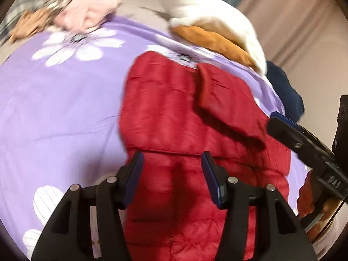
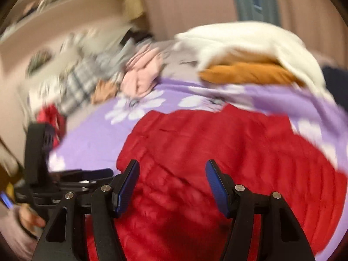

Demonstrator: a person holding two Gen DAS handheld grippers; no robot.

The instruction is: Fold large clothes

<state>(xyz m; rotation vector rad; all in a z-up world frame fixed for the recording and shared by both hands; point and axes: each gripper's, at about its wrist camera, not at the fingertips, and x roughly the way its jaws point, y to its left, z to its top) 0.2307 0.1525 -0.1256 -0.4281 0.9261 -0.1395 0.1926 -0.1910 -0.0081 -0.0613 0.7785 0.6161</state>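
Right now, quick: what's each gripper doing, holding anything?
Left gripper: open, empty, above the red puffer jacket.
Right gripper: open, empty, also over the jacket.

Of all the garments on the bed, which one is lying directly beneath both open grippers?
The red quilted puffer jacket, spread on the purple floral sheet. The pink garment, the white one and the orange one lie bunched at the far edge.
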